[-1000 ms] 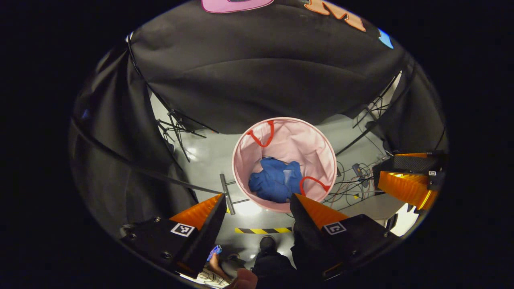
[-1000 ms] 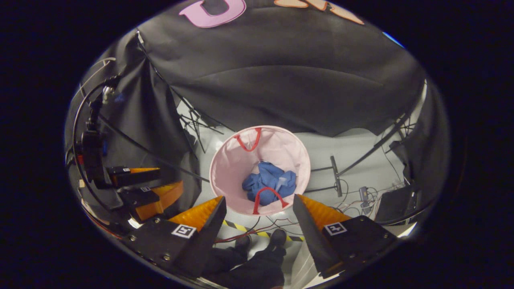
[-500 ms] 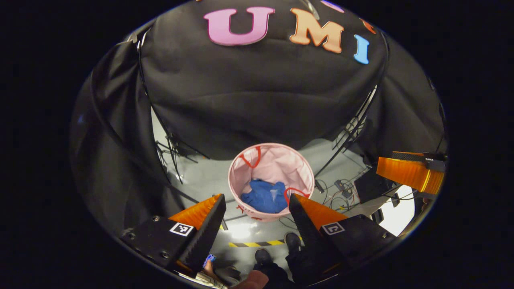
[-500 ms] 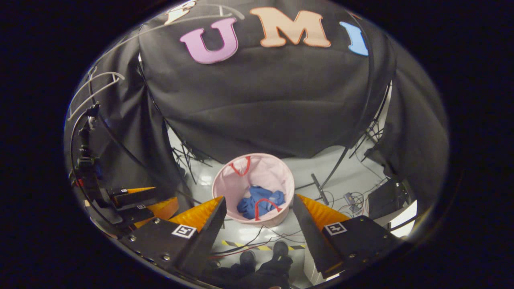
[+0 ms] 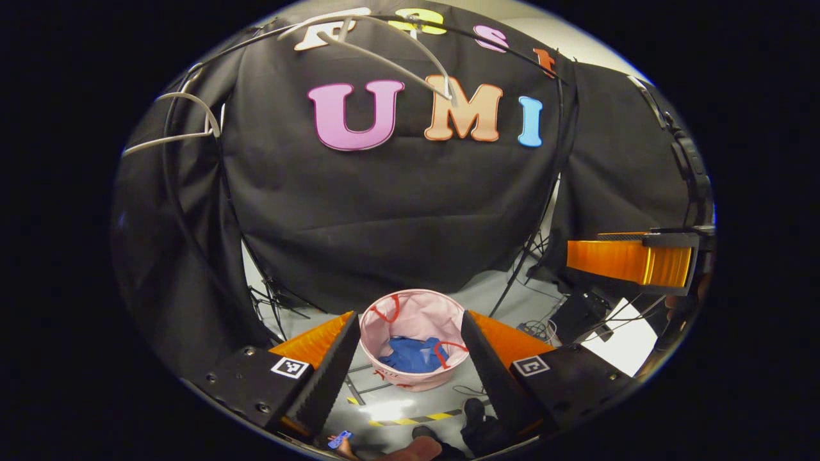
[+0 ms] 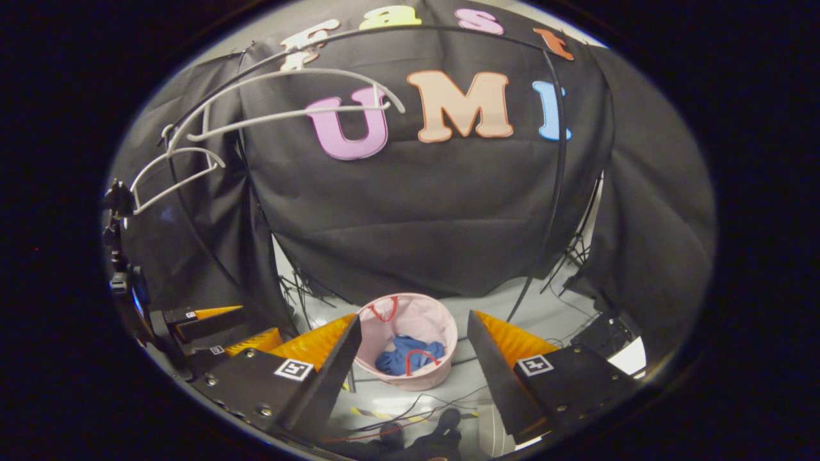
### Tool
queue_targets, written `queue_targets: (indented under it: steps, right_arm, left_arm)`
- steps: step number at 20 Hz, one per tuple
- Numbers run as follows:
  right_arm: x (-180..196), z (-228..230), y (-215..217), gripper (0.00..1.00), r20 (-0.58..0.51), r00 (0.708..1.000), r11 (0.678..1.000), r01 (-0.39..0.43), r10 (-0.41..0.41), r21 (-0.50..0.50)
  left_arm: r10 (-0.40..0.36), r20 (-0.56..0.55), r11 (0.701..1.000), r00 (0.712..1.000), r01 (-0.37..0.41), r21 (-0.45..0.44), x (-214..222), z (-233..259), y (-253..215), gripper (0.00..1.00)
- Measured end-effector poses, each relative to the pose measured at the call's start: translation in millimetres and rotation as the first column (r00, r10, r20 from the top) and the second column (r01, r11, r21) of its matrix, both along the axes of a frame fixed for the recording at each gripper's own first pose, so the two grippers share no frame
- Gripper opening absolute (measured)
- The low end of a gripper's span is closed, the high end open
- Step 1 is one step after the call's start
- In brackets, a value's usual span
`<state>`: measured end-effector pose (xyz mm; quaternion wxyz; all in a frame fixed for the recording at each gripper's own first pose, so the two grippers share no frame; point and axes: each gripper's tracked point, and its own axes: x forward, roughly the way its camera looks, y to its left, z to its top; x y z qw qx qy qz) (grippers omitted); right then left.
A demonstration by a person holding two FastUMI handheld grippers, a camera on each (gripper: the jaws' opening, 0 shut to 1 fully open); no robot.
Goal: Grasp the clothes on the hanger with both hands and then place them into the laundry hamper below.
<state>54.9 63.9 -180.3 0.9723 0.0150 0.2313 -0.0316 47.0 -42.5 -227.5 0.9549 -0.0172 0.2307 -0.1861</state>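
Left gripper view: grey floor (image 5: 391, 410), pink hamper (image 5: 413, 320); both claws released, empty.

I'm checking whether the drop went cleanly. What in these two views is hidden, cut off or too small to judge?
- Blue clothes in the pink hamper, left gripper view: too small to count garments; the near wall hides the lower part.
- Same clothes, right gripper view: a red handle crosses them.
- White hangers: hooks cut off at the edge.
- Person's shoe: mostly cut off.

Dim booth, glare on the glossy floor (image 5: 391, 410), sharp centre, strong fisheye bending at edges
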Motion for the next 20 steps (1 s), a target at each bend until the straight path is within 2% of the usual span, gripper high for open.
queue_targets:
  steps: [3, 4, 5, 9, 13, 16, 20]
  right_arm:
    - [-6.7, 27.8, 6.1, 0.99, 0.059, 0.998, 1.000, -0.002, 0.002, 0.002]
    - [-7.0, 39.4, 6.4, 0.94, 0.083, 0.997, 1.000, 0.000, 0.000, 0.004]
    - [-6.3, 53.3, 8.5, 0.99, 0.112, 0.994, 1.000, -0.001, 0.000, 0.009]
    - [-4.7, 84.2, -2.7, 0.99, 0.195, 0.981, 1.000, -0.016, 0.014, 0.007]
    - [-12.2, 118.6, -19.6, 0.99, 0.259, 0.966, 1.000, -0.018, 0.013, 0.015]
    - [-20.4, 149.0, -38.2, 0.99, 0.346, 0.938, 1.000, -0.021, 0.013, 0.019]
    - [-29.7, 176.6, -56.8, 0.99, 0.414, 0.910, 0.999, -0.037, 0.021, 0.032]
  left_arm:
    - [0.031, 0.065, 0.999, 0.997, -0.028, -0.041, 1.6, 41.2, -1.7, 1.00]
    - [0.043, 0.100, 0.999, 0.994, -0.039, -0.037, 1.9, 51.6, 2.7, 1.00]
    - [0.051, 0.132, 0.998, 0.990, -0.047, -0.034, 2.8, 63.9, 3.9, 1.00]
    - [0.071, 0.246, 0.996, 0.967, -0.056, -0.071, -2.2, 122.5, -2.8, 0.99]
    - [0.117, 0.405, 0.992, 0.907, -0.089, -0.087, -11.1, 184.1, -12.5, 0.99]
    - [0.155, 0.495, 0.985, 0.855, -0.094, -0.146, -30.3, 227.9, -24.3, 0.99]
    - [0.201, 0.544, 0.979, 0.814, -0.142, -0.149, -47.5, 259.0, -30.3, 0.98]
